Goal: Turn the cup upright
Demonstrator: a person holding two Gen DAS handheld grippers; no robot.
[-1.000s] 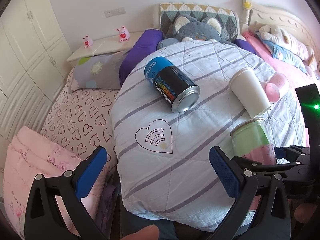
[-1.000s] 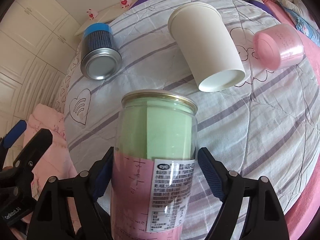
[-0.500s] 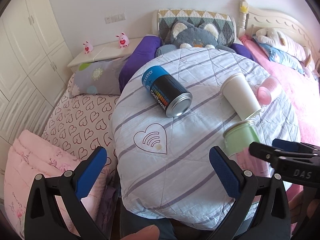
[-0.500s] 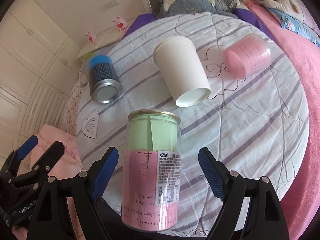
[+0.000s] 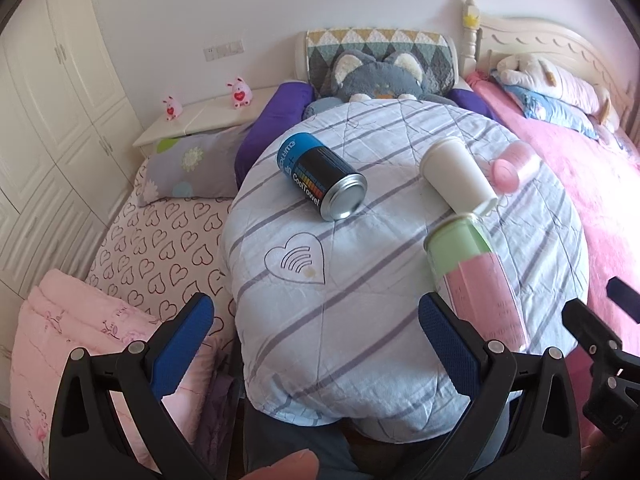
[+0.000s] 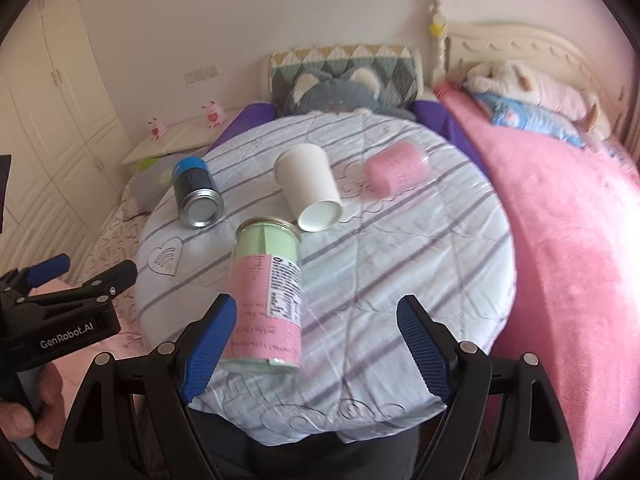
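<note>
A clear cup with a green and pink label (image 6: 266,296) stands upright near the front edge of the round quilt-covered table (image 6: 420,248); it also shows in the left wrist view (image 5: 474,280). My right gripper (image 6: 316,344) is open and empty, drawn back from the cup, whose base is by its left finger. My left gripper (image 5: 316,340) is open and empty at the table's front left. A white paper cup (image 6: 310,192) (image 5: 456,178), a pink cup (image 6: 396,170) (image 5: 514,170) and a blue-black can (image 6: 196,192) (image 5: 320,176) lie on their sides.
The table stands between a heart-print bed (image 5: 160,240) on the left and a pink bed (image 6: 568,248) on the right. A grey plush toy (image 5: 376,80) and a patterned cushion (image 5: 380,46) sit behind the table. A white wardrobe (image 5: 48,100) lines the left wall.
My right gripper has pulled back and up from the green and pink cup, which stands free on the table. My left gripper has also drawn back a little.
</note>
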